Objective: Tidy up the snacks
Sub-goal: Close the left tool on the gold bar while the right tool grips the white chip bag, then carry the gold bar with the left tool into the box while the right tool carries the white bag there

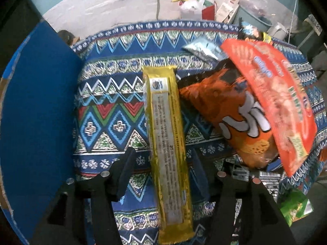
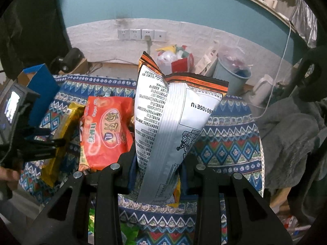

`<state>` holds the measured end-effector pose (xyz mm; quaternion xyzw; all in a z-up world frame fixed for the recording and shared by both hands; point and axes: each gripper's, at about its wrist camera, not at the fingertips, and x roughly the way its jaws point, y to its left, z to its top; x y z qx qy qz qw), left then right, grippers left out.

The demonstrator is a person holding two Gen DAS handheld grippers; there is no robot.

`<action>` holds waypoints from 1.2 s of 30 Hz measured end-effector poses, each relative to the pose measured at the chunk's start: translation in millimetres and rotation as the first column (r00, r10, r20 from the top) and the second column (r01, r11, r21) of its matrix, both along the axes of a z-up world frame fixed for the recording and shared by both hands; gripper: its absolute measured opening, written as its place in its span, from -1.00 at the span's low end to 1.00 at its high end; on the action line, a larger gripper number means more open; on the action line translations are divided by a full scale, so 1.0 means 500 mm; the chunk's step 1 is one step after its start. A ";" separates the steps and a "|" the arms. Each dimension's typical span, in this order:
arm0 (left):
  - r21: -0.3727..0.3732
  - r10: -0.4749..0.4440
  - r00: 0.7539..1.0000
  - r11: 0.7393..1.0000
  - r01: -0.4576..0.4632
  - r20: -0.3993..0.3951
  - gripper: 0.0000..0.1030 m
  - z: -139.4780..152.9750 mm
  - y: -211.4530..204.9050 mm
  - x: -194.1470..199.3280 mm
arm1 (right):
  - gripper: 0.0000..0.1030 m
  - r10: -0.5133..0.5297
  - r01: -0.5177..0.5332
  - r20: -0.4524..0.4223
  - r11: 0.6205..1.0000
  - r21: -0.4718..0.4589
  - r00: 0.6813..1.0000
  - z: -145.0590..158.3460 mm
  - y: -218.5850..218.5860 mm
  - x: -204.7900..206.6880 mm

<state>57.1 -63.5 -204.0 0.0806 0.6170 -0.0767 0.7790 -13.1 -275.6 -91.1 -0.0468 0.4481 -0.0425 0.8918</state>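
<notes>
A long gold snack packet (image 1: pixel 167 143) lies flat on the patterned cloth (image 1: pixel 110 110), pointing away from me. My left gripper (image 1: pixel 162 153) hangs over it, open, a finger on each side with a gap to the wrapper. To its right lies an orange chip bag (image 1: pixel 224 106) with a red-orange packet (image 1: pixel 276 94) across it. In the right wrist view my right gripper (image 2: pixel 159 159) is shut on a silver chip bag (image 2: pixel 169 118), held upright above the cloth with its printed back showing. The red-orange packet (image 2: pixel 106 130), gold packet (image 2: pixel 61 134) and left gripper (image 2: pixel 51 143) show at the left.
A blue box (image 1: pixel 36 122) stands at the cloth's left edge. A small silver foil packet (image 1: pixel 202 49) lies at the far side and a green packet (image 1: pixel 294 210) near the front right. Beyond the table stand a pale blue bin (image 2: pixel 233 75) and bags; grey fabric (image 2: pixel 286 134) lies right.
</notes>
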 end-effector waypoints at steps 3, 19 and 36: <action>0.012 -0.005 1.000 1.000 0.005 -0.014 0.12 -0.017 -0.005 0.008 | -0.39 0.001 -0.001 -0.009 1.000 0.012 1.000 -0.006 -0.003 0.003; 0.000 -0.037 0.999 0.999 0.037 0.021 -0.44 0.000 0.000 0.003 | -0.39 0.042 -0.042 0.006 0.999 0.019 0.999 0.009 0.025 0.010; -0.062 -0.053 0.974 0.996 0.068 0.221 -0.44 0.178 0.071 -0.072 | -0.38 0.109 -0.110 0.026 0.994 0.013 0.994 0.035 0.104 0.028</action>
